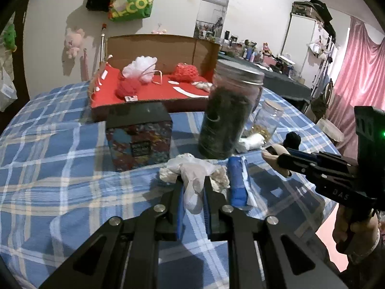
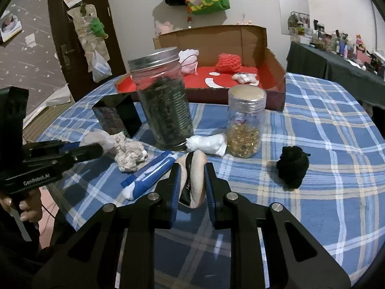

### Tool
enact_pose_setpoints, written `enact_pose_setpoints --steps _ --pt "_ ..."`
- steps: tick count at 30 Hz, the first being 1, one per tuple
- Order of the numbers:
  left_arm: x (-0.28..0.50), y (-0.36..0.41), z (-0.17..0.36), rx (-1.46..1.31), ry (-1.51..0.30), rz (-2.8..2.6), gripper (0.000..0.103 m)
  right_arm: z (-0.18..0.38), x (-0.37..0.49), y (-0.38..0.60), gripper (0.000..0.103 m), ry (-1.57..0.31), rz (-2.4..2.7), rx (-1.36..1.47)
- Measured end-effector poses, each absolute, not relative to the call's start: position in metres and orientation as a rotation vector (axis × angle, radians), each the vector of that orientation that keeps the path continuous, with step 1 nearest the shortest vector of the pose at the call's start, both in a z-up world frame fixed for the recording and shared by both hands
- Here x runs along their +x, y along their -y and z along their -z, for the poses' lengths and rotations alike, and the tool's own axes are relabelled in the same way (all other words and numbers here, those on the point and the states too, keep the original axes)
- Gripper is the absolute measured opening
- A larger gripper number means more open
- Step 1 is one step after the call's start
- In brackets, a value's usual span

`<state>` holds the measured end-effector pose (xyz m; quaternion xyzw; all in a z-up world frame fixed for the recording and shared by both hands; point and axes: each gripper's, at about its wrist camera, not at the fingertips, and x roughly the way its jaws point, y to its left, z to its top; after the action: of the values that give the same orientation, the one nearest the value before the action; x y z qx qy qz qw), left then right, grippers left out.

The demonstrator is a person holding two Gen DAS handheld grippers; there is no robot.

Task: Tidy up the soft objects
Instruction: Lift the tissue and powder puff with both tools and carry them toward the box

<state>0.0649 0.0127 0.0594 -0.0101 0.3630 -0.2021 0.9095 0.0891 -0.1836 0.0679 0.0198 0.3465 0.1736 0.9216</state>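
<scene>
My left gripper (image 1: 193, 183) is shut on a crumpled translucent white glove (image 1: 192, 175), which lies over a whitish fluffy wad (image 1: 220, 178) on the checked cloth. A blue and white roll (image 1: 237, 180) lies just right of it. My right gripper (image 2: 192, 171) is shut on a beige pad with a black label (image 2: 196, 168). In the right wrist view the left gripper (image 2: 97, 148) reaches in from the left beside the wad (image 2: 128, 153). A white rolled cloth (image 2: 208, 144) and a black yarn ball (image 2: 292, 166) lie on the table.
At the back stands a cardboard box with red lining (image 1: 154, 96) holding a white pouf (image 1: 142, 68), a red pouf (image 1: 128, 88) and a red knit piece (image 1: 184, 72). A tall dark jar (image 2: 163, 101), a small jar (image 2: 245, 122) and a patterned box (image 1: 140, 139) stand mid-table.
</scene>
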Motion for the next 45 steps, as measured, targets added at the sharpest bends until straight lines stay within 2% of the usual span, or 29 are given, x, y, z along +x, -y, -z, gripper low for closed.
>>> enact_pose_setpoints --steps 17,45 --pt "0.069 -0.019 -0.059 -0.046 -0.759 0.401 0.014 -0.065 0.091 0.185 0.019 -0.716 -0.351 0.038" --pt "0.115 -0.099 -0.053 -0.096 -0.861 0.205 0.014 -0.082 0.127 0.251 0.019 -0.781 -0.201 0.093"
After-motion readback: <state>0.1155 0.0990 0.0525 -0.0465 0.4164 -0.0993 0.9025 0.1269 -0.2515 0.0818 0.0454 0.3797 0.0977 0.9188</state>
